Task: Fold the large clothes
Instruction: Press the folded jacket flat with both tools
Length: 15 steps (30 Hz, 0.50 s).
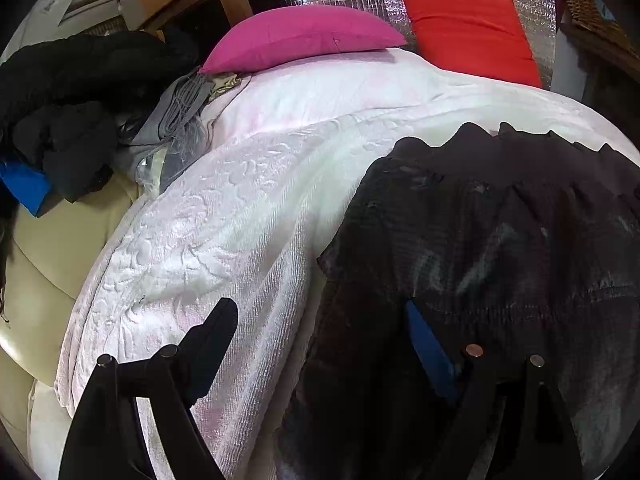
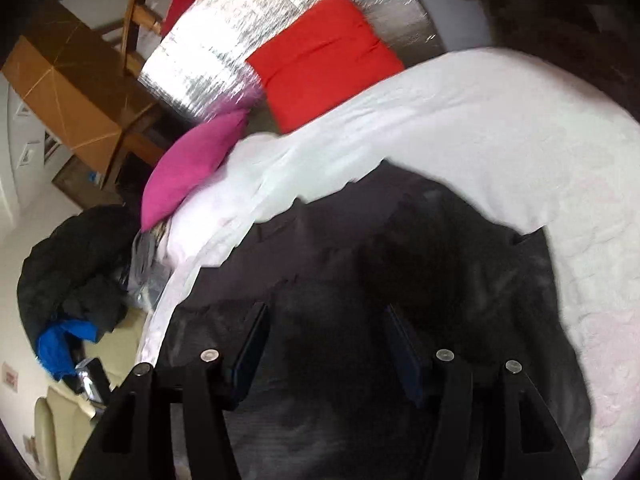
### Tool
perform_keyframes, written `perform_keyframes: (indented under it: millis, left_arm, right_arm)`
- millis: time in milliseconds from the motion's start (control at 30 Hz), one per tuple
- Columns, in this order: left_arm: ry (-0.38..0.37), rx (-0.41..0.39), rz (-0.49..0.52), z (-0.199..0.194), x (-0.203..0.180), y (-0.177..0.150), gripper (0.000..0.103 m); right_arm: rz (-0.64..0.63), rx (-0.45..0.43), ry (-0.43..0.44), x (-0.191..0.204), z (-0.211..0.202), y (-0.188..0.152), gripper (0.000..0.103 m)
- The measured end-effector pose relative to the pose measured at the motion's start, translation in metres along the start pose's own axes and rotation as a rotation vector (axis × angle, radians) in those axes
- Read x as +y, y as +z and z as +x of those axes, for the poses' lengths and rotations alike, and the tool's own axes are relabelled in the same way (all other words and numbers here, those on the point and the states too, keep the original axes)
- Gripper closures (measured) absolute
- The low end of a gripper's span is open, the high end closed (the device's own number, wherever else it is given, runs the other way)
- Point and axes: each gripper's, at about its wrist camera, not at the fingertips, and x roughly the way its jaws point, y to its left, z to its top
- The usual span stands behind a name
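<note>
White bedspread (image 1: 240, 208) (pink cushion (image 1: 296, 36) behind) bears dark garment (image 1: 500, 248); both fingers spread, seemingly empty.

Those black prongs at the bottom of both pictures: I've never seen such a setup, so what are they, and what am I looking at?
They are the fingers of two hand-held grippers, each with a camera looking along them. The left gripper and the right gripper both show open jaws and grip nothing. Below them a dark garment lies spread on a white bedspread. A pink cushion and a red cushion lie beyond, and more dark clothes are heaped at the left.
</note>
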Motion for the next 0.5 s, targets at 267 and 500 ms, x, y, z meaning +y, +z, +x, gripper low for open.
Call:
perform_keyframes:
  millis: [267,500]
  left_arm:
    - [-0.003,-0.003,0.006,0.001,0.001,0.001,0.018]
    - [0.001,-0.005,0.007,0.001,0.000,0.000,0.018]
  right_arm:
    - [-0.020,0.104,-0.097,-0.002,0.033,-0.009,0.052]
    - [-0.021,0.066,-0.057,0.000,0.012,-0.007,0.052]
